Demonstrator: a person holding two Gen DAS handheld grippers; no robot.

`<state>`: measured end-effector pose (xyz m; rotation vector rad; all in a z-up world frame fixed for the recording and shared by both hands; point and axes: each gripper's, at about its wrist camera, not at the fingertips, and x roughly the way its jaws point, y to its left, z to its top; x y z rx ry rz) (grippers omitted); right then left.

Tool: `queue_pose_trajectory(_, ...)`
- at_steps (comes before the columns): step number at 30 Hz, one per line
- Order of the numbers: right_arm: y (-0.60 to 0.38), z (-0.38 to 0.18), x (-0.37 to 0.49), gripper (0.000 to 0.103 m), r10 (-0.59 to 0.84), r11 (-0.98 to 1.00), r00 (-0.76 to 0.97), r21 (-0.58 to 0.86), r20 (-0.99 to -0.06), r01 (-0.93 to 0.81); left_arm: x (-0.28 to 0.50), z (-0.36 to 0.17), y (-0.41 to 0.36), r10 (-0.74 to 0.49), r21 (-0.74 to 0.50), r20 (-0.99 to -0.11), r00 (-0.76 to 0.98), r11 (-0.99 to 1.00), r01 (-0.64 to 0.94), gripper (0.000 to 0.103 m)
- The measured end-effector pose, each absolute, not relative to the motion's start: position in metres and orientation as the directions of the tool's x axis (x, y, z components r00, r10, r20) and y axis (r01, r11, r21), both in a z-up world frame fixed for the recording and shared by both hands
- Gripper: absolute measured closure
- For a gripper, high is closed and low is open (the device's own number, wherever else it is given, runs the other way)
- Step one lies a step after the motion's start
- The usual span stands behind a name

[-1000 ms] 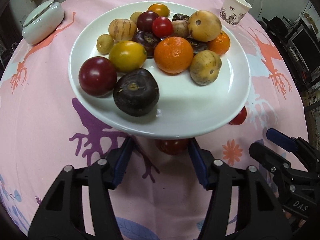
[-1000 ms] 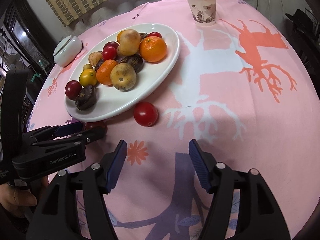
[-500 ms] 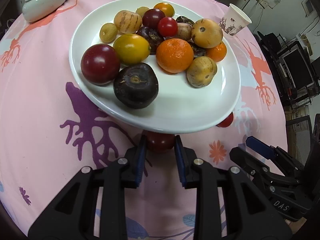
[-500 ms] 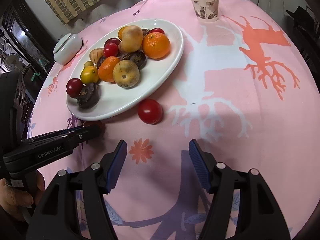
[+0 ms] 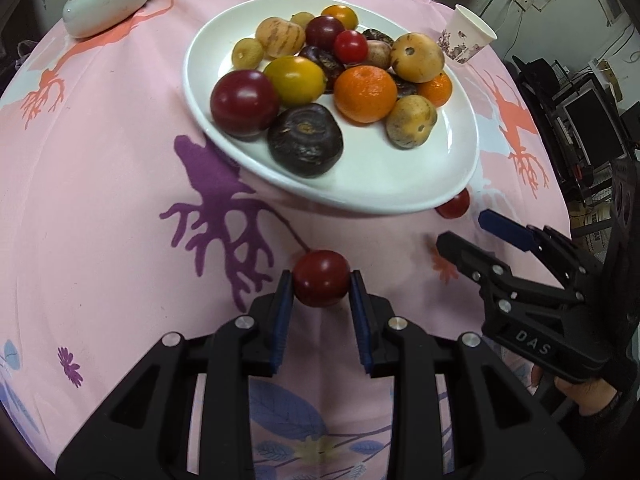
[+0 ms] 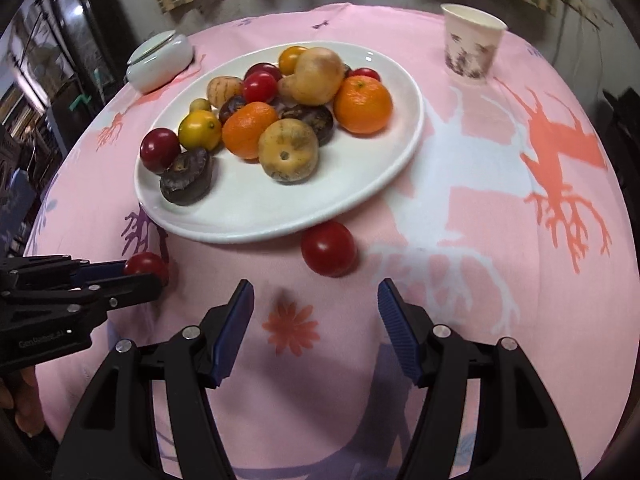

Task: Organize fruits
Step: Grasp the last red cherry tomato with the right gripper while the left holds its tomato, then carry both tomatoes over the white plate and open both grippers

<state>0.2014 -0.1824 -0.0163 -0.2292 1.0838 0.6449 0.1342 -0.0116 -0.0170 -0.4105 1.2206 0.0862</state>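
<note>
A white plate [image 5: 400, 184] on the pink tablecloth holds several fruits: oranges, red and yellow tomatoes, dark purple fruits and tan ones. My left gripper [image 5: 321, 286] is shut on a dark red tomato [image 5: 321, 283], held near the plate's front rim; it also shows in the right wrist view [image 6: 146, 267]. A second red tomato [image 6: 329, 248] lies on the cloth against the plate's rim [image 6: 280, 232]. My right gripper [image 6: 316, 300] is open and empty, just in front of that tomato.
A paper cup [image 6: 471, 44] stands at the far right. A white lidded dish [image 6: 159, 60] sits at the far left. The round table's edge drops away on all sides. Monitors and cables stand off to the right [image 5: 592, 120].
My left gripper closed on the dark red tomato under the plate's rim and drew it back from the plate. My right gripper moved closer to the second tomato, staying open.
</note>
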Motion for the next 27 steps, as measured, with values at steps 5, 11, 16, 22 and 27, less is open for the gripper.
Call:
queue_pose_trajectory(5,-0.166,-0.024,0.213,0.06,0.333,0.784,0.314,0.076,-0.889,-0.617,0.133,-0.018,-0.012,-0.145,-0.247,-0.926,0.348,0.931,-0.269,0.074)
queue_pose_trajectory(11,-0.176,-0.025,0.224,0.075,0.323,0.8,0.306,0.085,-0.896,-0.594,0.134,-0.021,-0.009,-0.158,-0.259,-0.926,0.343,0.926,-0.275,0.074)
queue_pose_trajectory(16,-0.192,-0.021,0.212,0.075,0.35,0.813,0.283,0.139,-0.893,-0.566,0.133,-0.019,-0.01,-0.156,-0.258,-0.926,0.344,0.927,-0.273,0.074)
queue_pose_trajectory(22,-0.202,-0.017,0.192,0.075,0.369,0.809,0.244,0.181,-0.897,-0.56,0.129,-0.014,-0.012,-0.16,-0.26,-0.924,0.349,0.929,-0.262,0.074)
queue_pose_trajectory(27,-0.203,-0.002,0.178,0.075,0.416,0.794,0.24,0.222,-0.877,-0.566,0.126,0.0,-0.015,-0.159,-0.257,-0.918,0.364,0.937,-0.238,0.074)
